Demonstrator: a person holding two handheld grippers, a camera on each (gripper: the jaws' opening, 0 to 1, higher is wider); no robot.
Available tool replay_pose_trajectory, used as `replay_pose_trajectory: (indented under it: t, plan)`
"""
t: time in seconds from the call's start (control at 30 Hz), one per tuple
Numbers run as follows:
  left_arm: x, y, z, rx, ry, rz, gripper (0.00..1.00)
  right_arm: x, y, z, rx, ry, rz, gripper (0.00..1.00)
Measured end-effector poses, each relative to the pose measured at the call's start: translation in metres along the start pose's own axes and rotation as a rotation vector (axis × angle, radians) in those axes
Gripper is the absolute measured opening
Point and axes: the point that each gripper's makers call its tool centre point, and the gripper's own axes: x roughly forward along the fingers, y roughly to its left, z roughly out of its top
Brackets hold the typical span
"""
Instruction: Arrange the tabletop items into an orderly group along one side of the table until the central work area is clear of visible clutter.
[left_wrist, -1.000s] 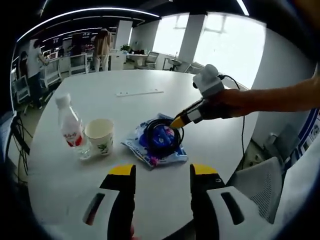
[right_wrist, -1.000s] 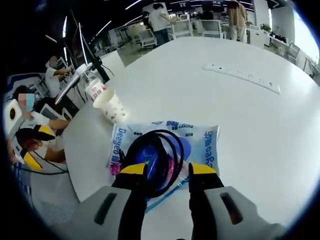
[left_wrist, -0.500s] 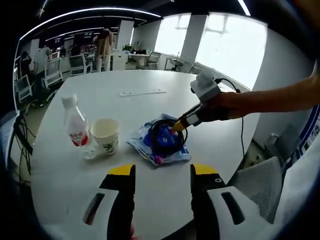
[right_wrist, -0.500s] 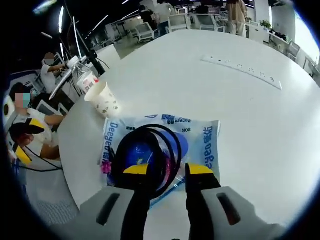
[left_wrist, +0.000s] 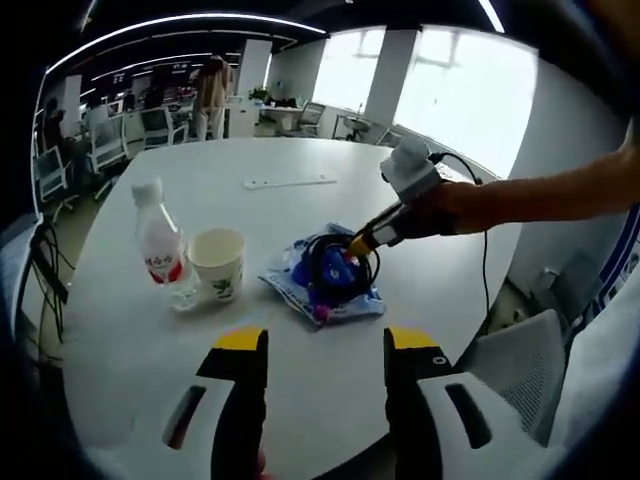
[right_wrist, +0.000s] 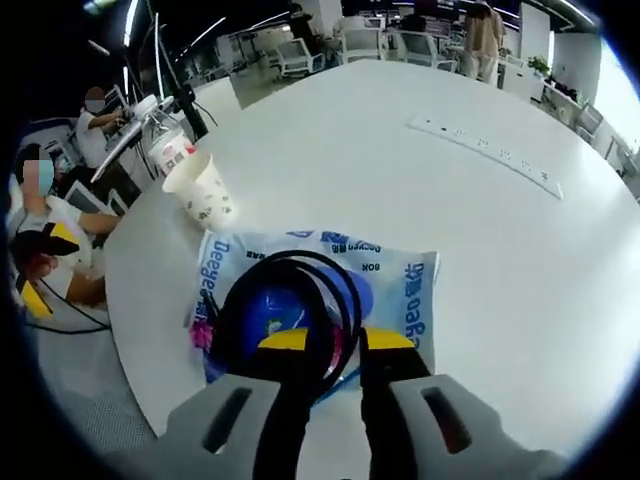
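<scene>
**Black cable coil on a blue packet, right gripper closing over it**

Cable coil (right_wrist: 290, 310), black and looped, lies on top of a blue and white plastic packet (right_wrist: 395, 290) on the round white table (right_wrist: 400, 150). In the right gripper view the packet bears the printed word "Deegeo" twice, once along each side edge, with smaller writing near its far edge that reads roughly as "80R"; the rest of the print is too small to make out.

Beside the packet, on the side away from the right gripper's handle, stands a paper cup (left_wrist: 219, 262) with a small leafy pattern, and just beyond the cup a clear water bottle (left_wrist: 162, 250) with a white cap and a red label whose text is unreadable. Farther from the packet, a white power strip (right_wrist: 485, 152) lies on the tabletop.

Right gripper (right_wrist: 334, 340): its yellow-tipped jaws stand narrowly apart, with the near edge of the coil between them; whether they actually pinch it I cannot tell. In the left gripper view its tip sits at the coil's edge.

Left gripper (left_wrist: 325, 340) hangs above the near part of the table, well apart from the packet, jaws spread wide and holding nothing.
</scene>
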Motion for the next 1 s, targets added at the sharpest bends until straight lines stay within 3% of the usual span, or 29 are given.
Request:
replay_pose_trajectory:
  t: [0.07, 0.5, 1.0]
  plan:
    - [0.001, 0.000, -0.006, 0.008, 0.024, -0.003, 0.53, -0.001, 0.001, 0.002, -0.006, -0.008, -0.003, 0.13]
    - [0.001, 0.002, -0.016, -0.002, 0.039, -0.005, 0.52, -0.015, 0.013, 0.008, -0.016, -0.048, 0.015, 0.03]
    - [0.007, -0.001, -0.016, 0.010, 0.041, -0.025, 0.54, -0.043, 0.033, 0.017, -0.056, -0.115, -0.001, 0.02]
